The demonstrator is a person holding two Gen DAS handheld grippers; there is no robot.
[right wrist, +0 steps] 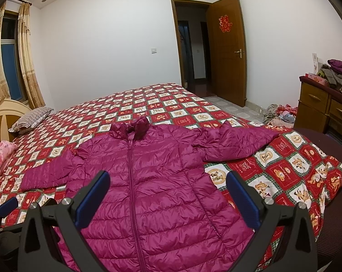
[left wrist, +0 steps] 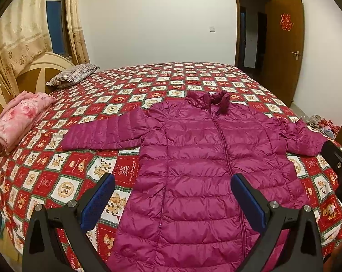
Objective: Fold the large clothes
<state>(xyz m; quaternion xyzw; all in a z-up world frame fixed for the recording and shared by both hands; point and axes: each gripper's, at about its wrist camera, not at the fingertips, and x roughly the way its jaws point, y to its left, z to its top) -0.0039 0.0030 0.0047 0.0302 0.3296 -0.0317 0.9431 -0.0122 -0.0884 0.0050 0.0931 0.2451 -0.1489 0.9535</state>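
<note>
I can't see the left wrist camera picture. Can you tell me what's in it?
A big magenta puffer jacket lies flat and zipped on a bed with a red teddy-bear quilt, both sleeves spread out sideways. The left gripper hangs open above the jacket's lower part, holding nothing. A folded pink blanket and a striped pillow sit near the headboard.

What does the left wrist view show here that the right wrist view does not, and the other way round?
Only the left wrist view shows the whole folded pink blanket by the headboard, and the right gripper's body at its right edge.

Only the right wrist view shows the wooden dresser heaped with clothes, and the ceiling edge.

Both show the magenta puffer jacket lying flat, zipped, sleeves spread on the patterned bedspread, the striped pillow, the open door, the clothes on the floor, and each gripper's own jaws open and empty: left gripper, right gripper.
</note>
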